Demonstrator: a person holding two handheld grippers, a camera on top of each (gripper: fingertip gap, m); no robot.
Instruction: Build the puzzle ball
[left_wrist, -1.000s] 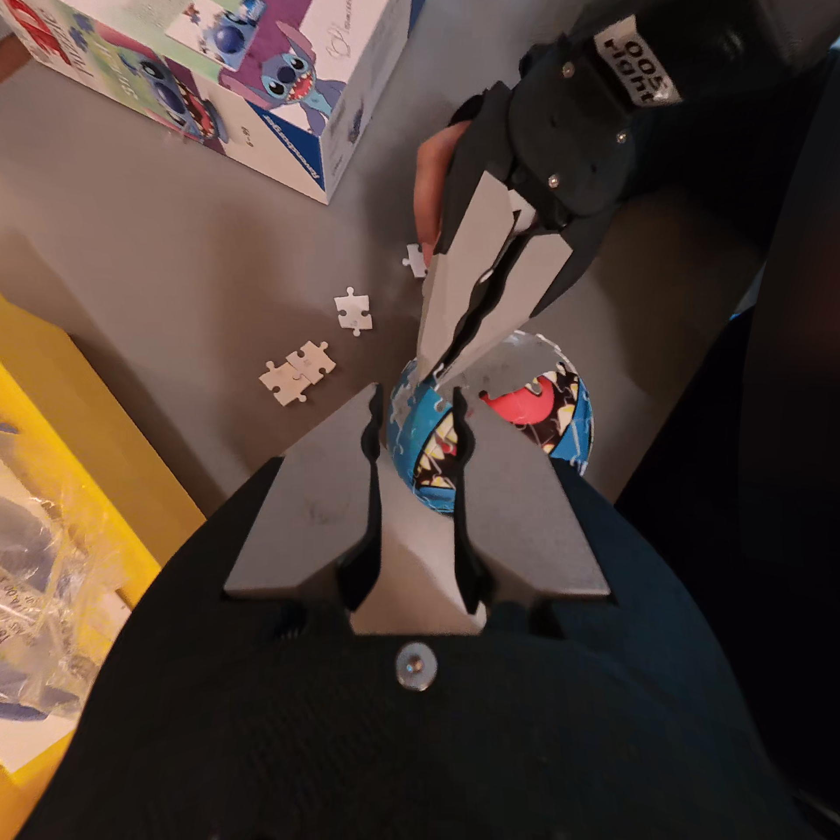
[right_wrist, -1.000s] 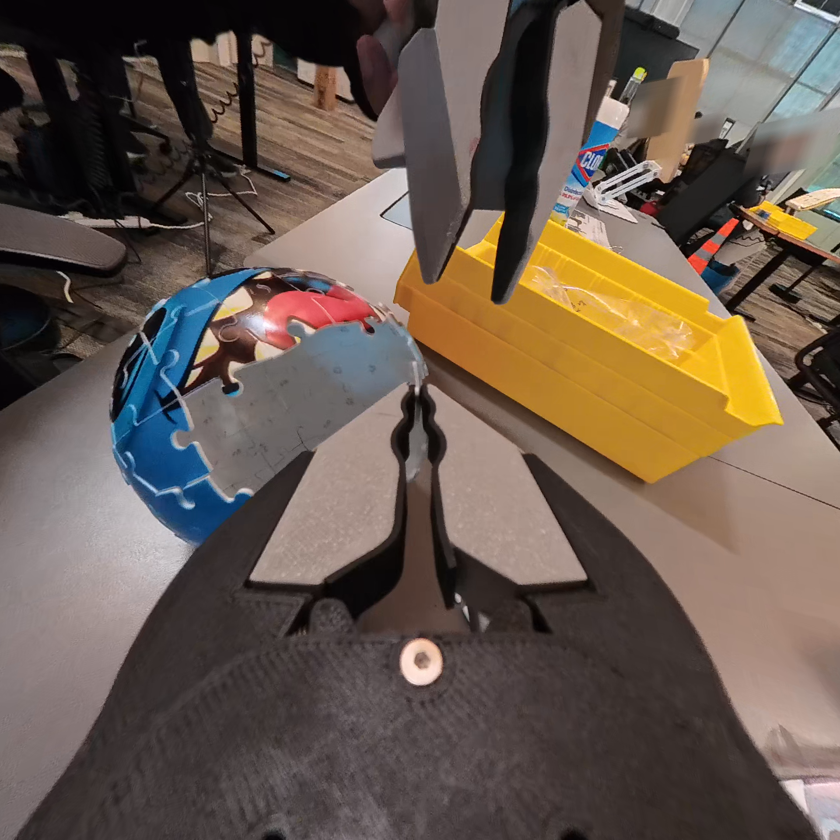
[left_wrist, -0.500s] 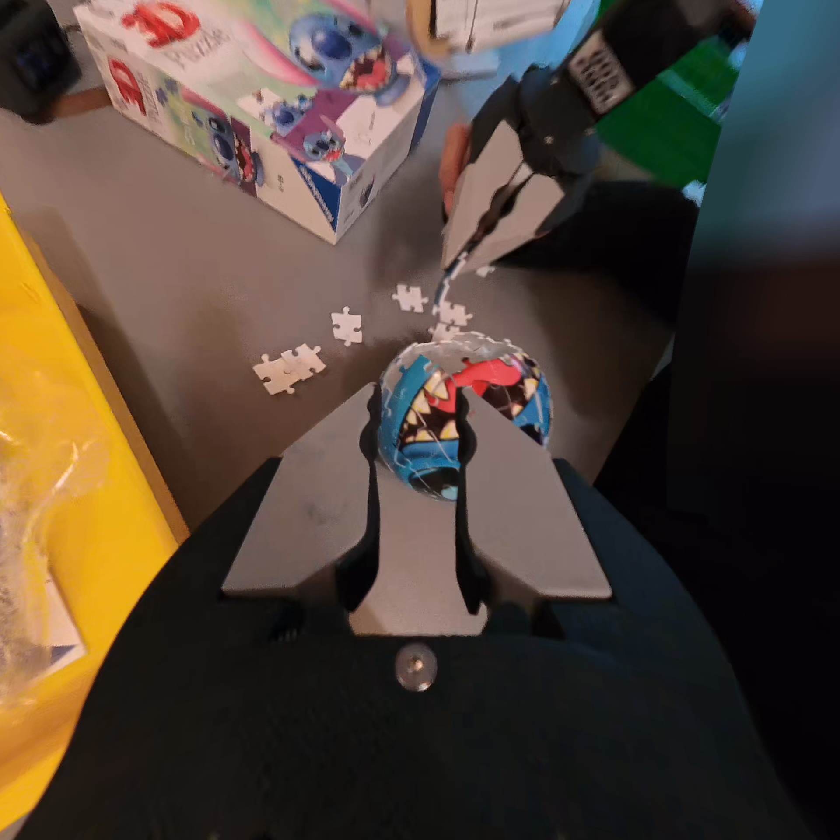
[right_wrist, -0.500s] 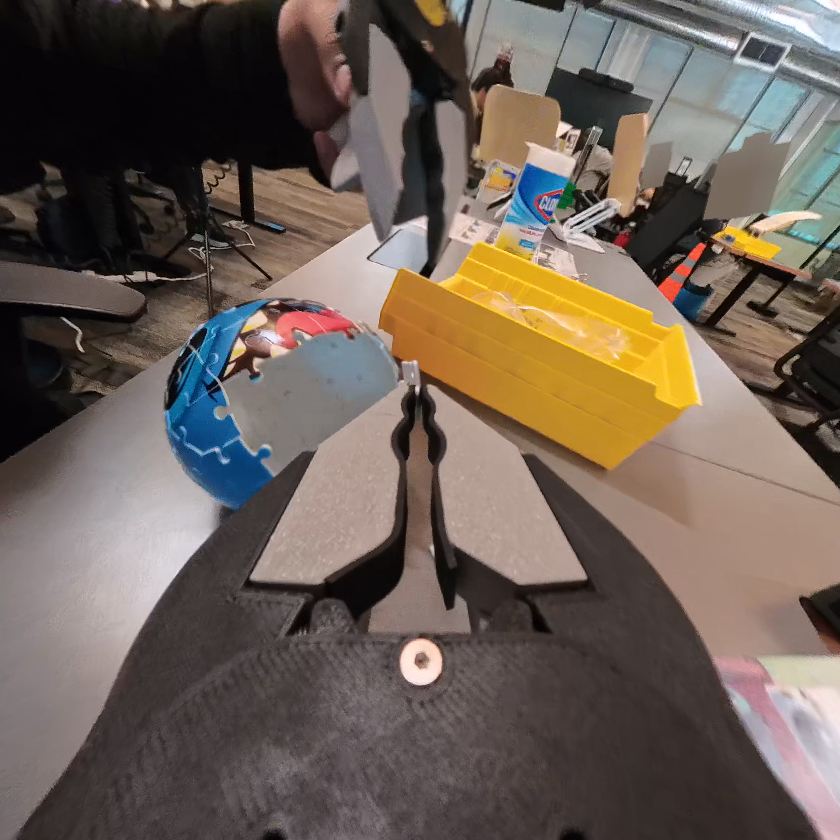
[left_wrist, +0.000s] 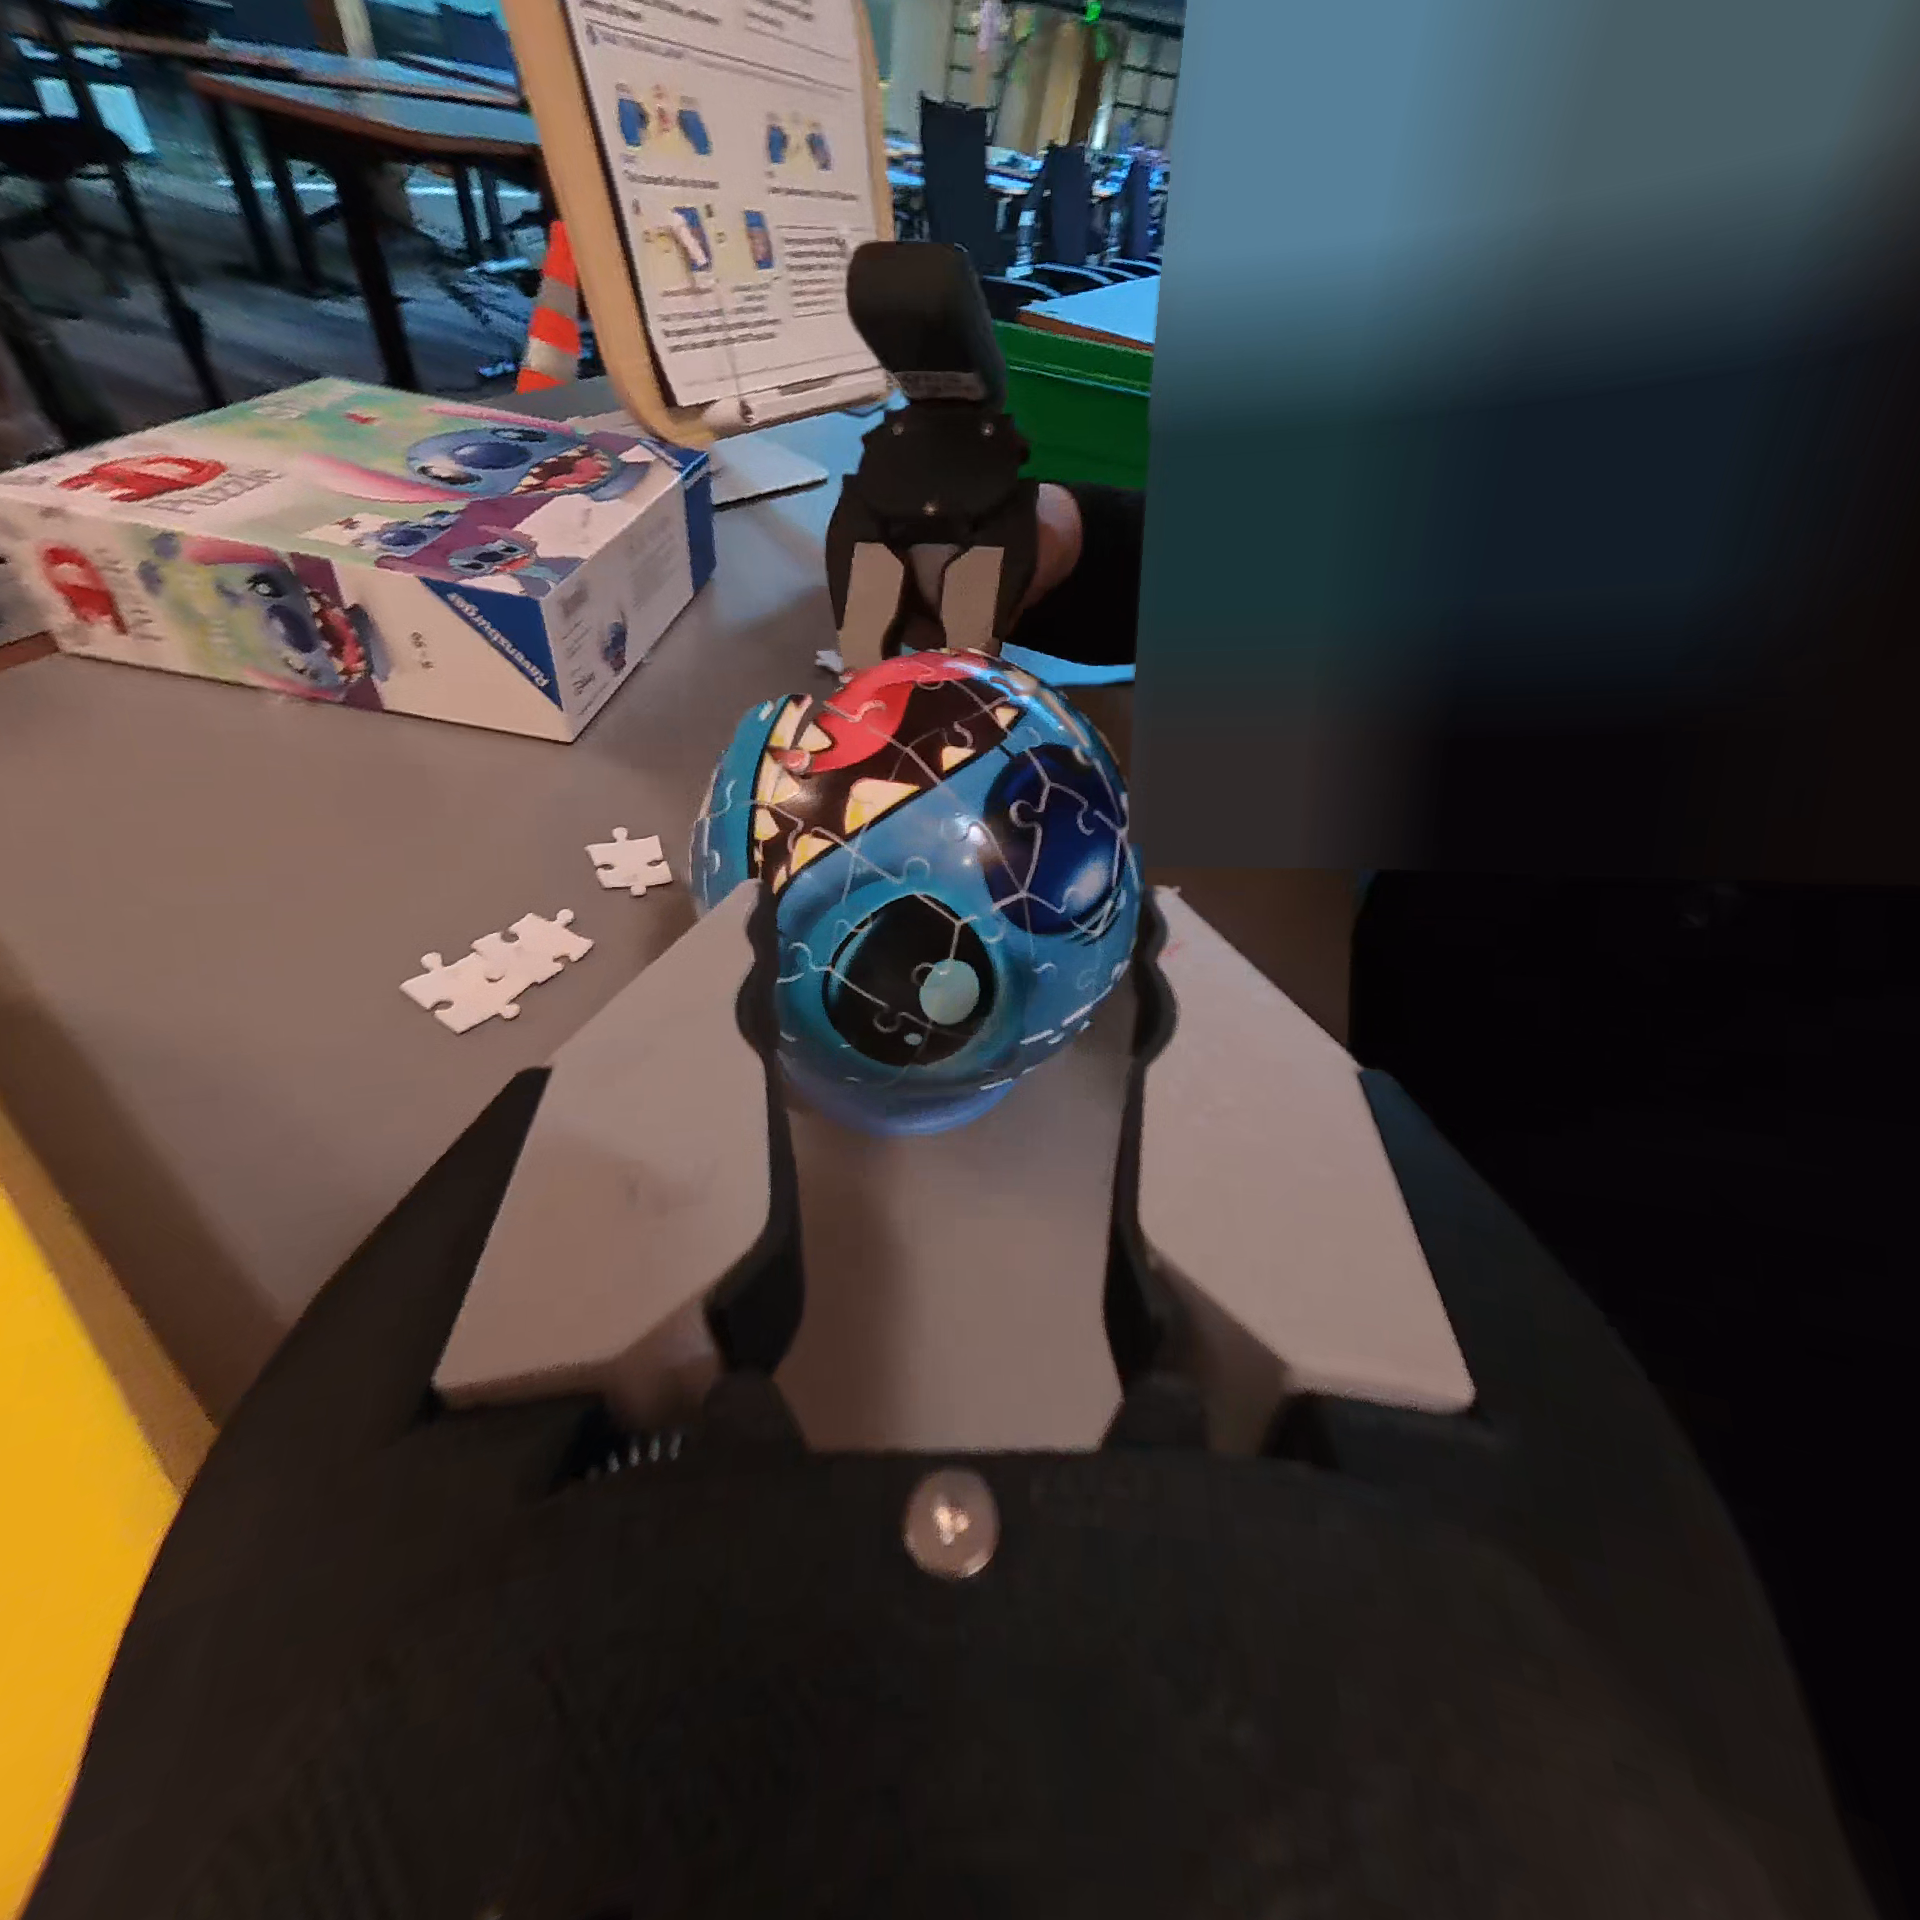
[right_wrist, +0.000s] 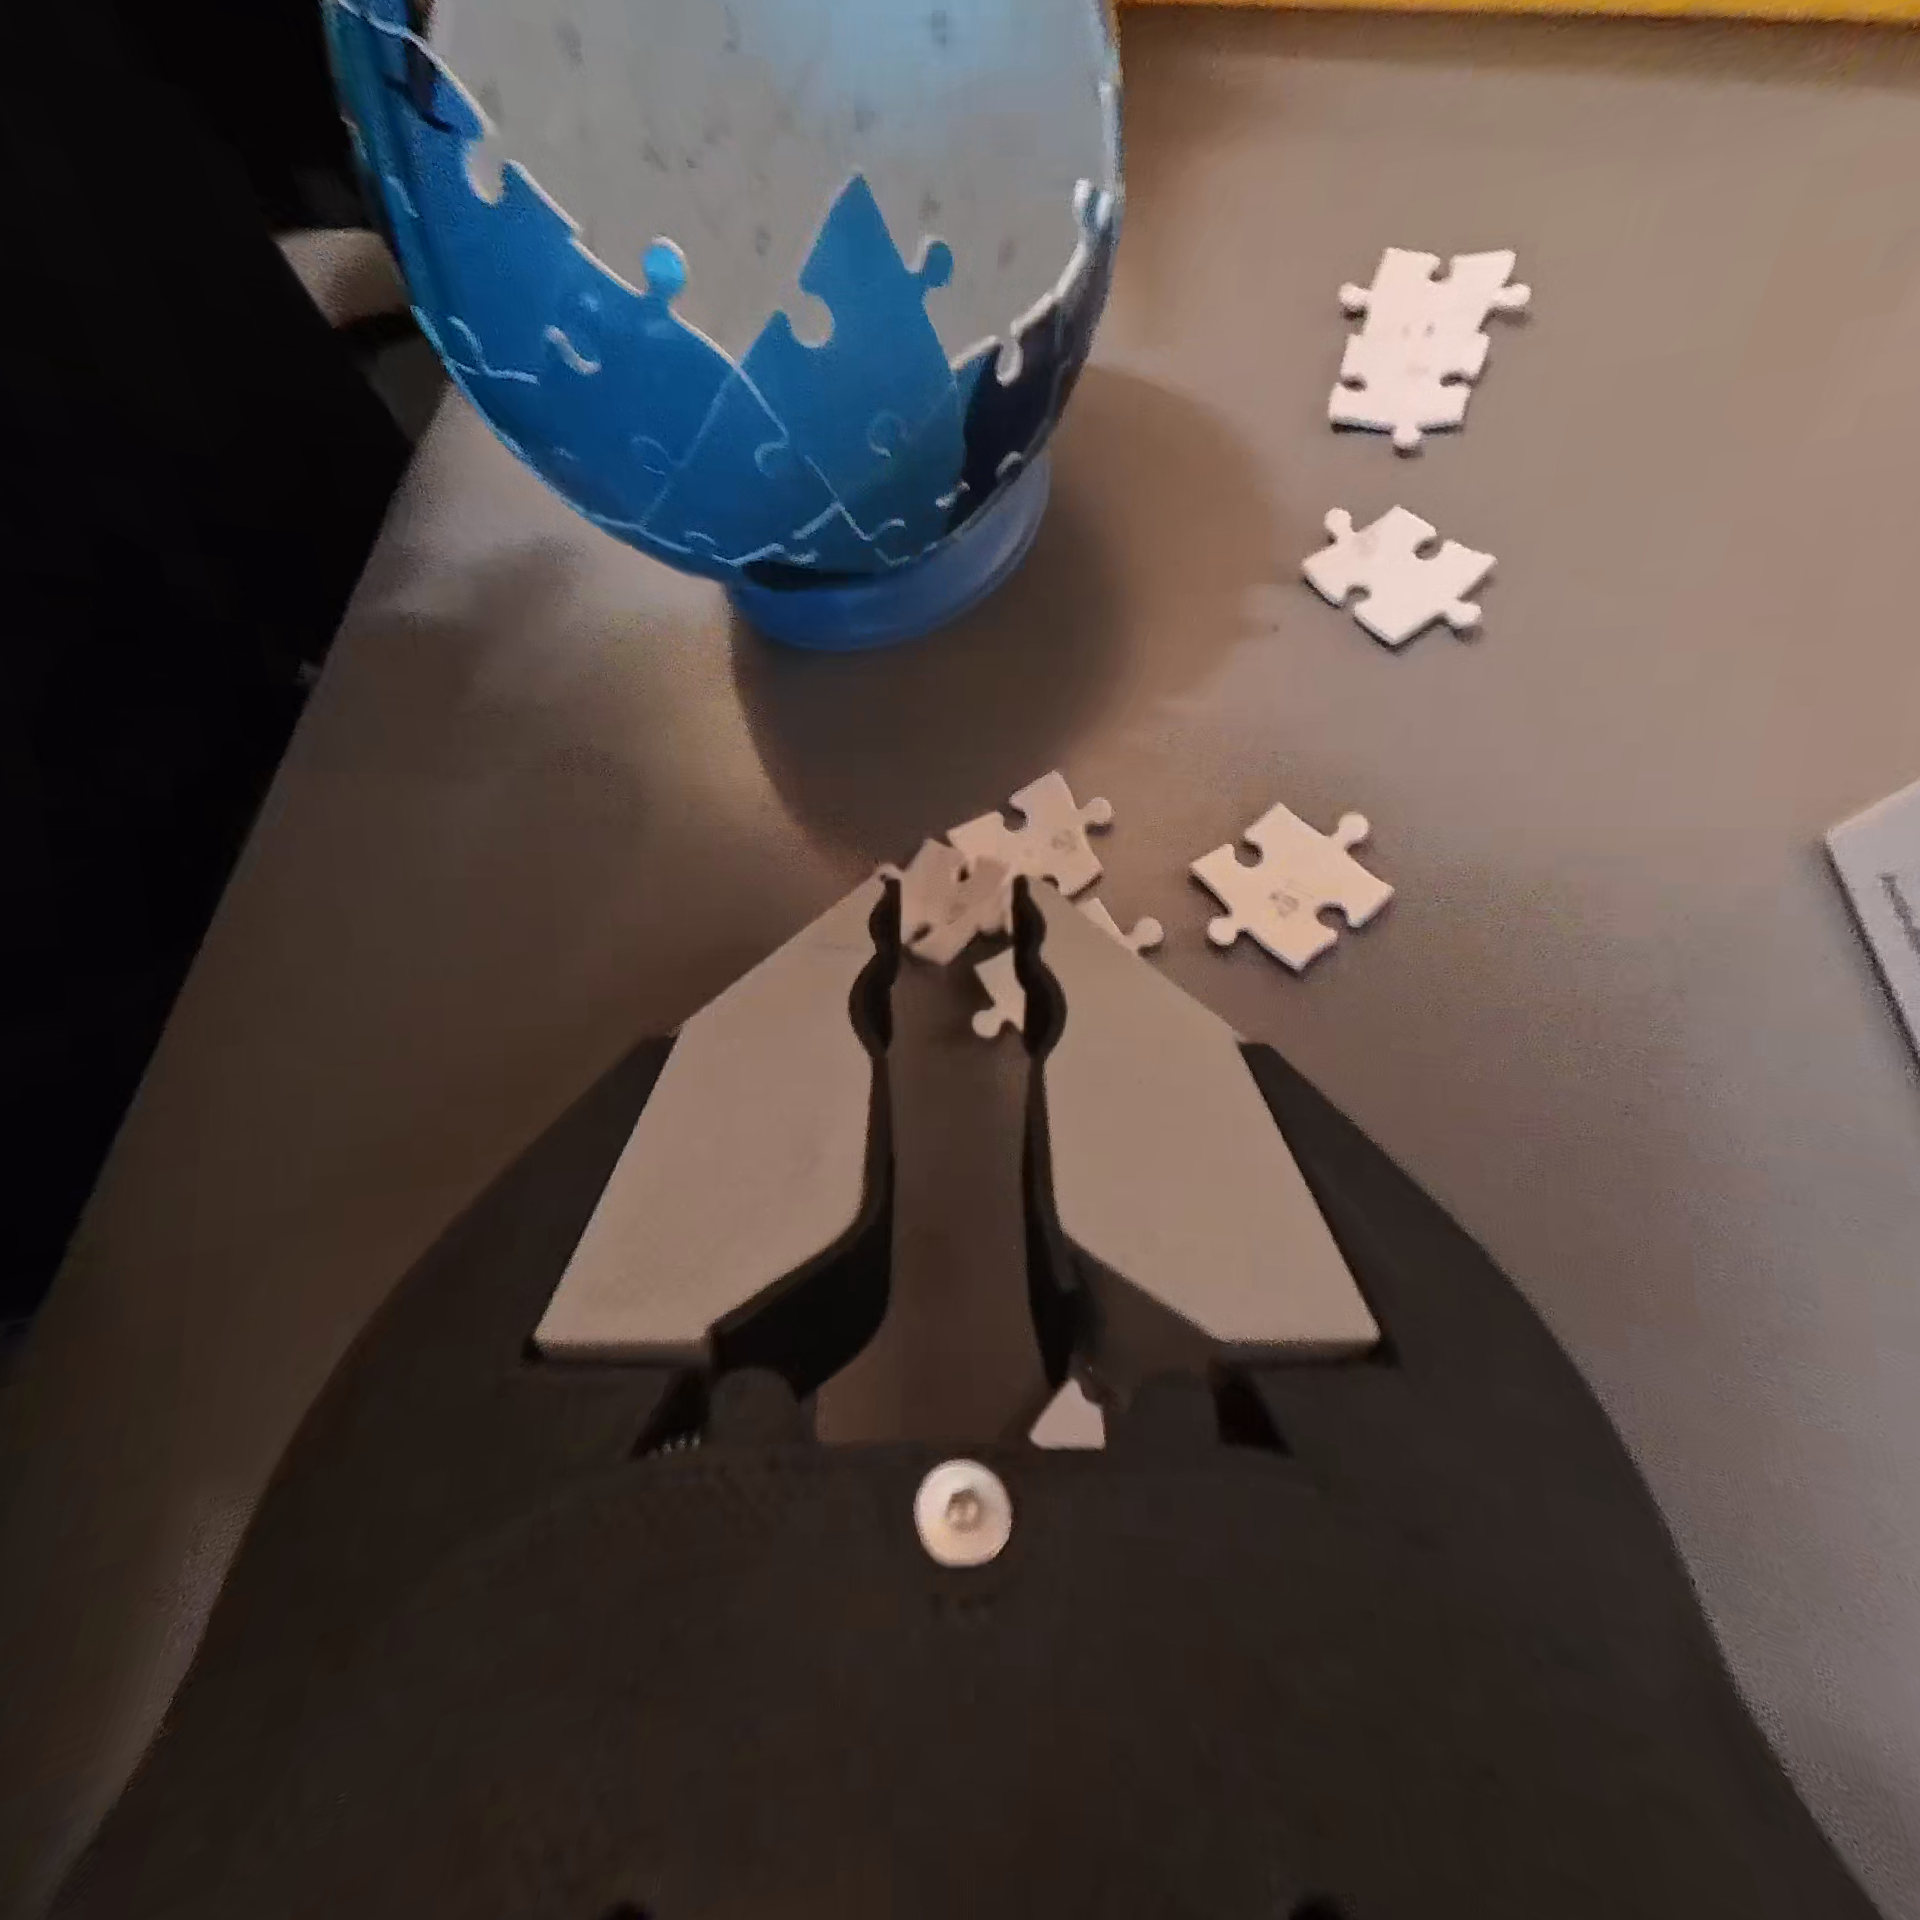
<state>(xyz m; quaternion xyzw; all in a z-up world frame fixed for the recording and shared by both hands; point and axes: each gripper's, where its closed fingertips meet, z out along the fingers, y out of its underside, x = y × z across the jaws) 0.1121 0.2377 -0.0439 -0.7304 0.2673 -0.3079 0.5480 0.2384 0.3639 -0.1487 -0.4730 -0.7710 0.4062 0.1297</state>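
Puzzle ball (left_wrist: 925, 894) now sits upright on its blue base ring on the grey table (left_wrist: 260, 831); a second ago it lay tipped. No long axis; open gap faces the right gripper (right_wrist: 951, 904). Left gripper (left_wrist: 945, 935) has widened, fingers flanking the ball, contact unclear. Right has dropped to loose pieces (right_wrist: 997, 862), fingers narrow, likely next pick.

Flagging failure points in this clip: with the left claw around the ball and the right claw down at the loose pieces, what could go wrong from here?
1. The right claw is open over overlapping loose pieces; closing may pinch two at once or scatter them.
2. The left claw brackets the puzzle ball, whose shell is unfinished; a hard squeeze could pop seams.
3. The ball only sits on its blue stand near the table edge; a nudge might roll it off.
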